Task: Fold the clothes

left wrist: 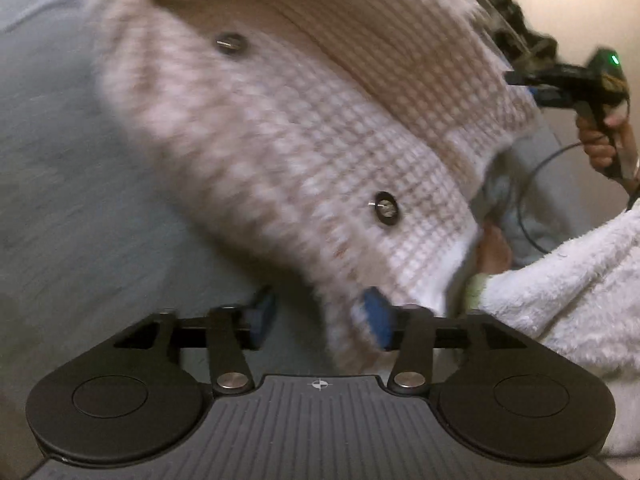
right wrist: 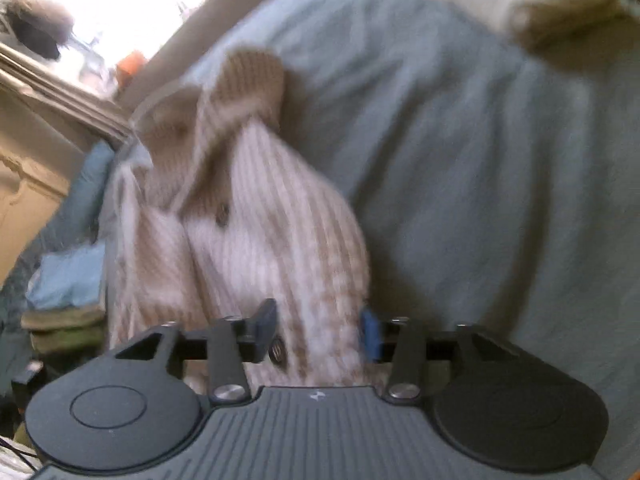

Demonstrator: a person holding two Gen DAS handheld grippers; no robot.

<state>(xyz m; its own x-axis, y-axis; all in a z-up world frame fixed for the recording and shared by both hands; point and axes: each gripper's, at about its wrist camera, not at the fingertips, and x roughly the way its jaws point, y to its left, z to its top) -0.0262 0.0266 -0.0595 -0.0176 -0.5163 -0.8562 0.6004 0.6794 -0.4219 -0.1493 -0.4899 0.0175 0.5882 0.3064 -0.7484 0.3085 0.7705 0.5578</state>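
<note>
Left tongs (left wrist: 320, 320) parted over knit cardigan (left wrist: 304, 128) on blue sheet (left wrist: 60, 200).

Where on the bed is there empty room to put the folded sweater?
The blue sheet lies bare right of the knitted cardigan, below the beige cloth at the top. More bare sheet lies left of the cardigan. The folded stack side is crowded.

Spread on the bedsheet (right wrist: 500, 160): the buttoned knit cardigan (right wrist: 256, 216). Left of the cardigan, past the sheet's edge: a stack of folded cloths (right wrist: 64, 300).
</note>
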